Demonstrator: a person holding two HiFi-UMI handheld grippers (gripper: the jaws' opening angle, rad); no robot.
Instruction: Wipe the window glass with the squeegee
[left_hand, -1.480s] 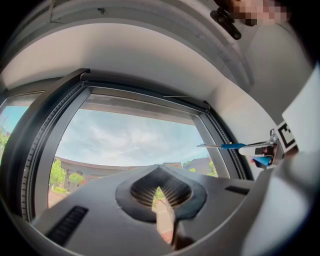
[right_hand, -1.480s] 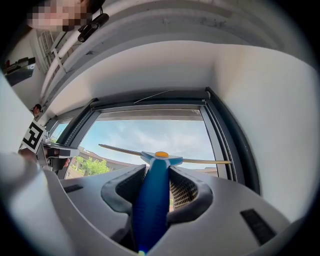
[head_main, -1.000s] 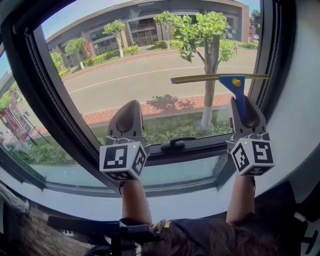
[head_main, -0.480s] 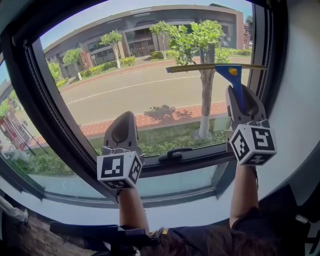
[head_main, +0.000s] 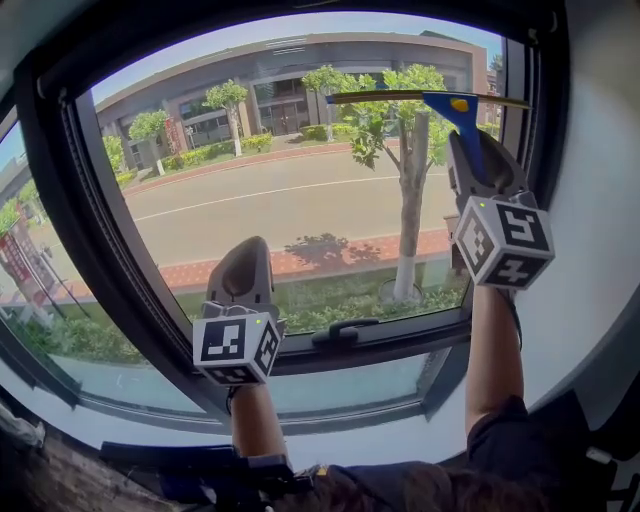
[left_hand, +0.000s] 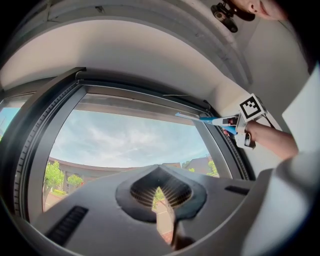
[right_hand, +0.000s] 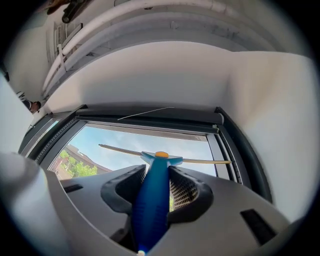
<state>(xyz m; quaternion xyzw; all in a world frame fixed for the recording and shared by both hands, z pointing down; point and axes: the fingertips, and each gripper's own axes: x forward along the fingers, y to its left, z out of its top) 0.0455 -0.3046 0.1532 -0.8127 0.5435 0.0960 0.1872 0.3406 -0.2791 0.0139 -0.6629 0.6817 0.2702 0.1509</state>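
Pinching the blue-handled squeegee with yellow blade (head_main: 455, 110) in the right gripper (head_main: 470, 140), up at the top right of the clear window glass (head_main: 270, 200). Holding the left gripper (head_main: 248, 248) low, jaws pressed together, empty. Best to set the blade flat, then pull down evenly
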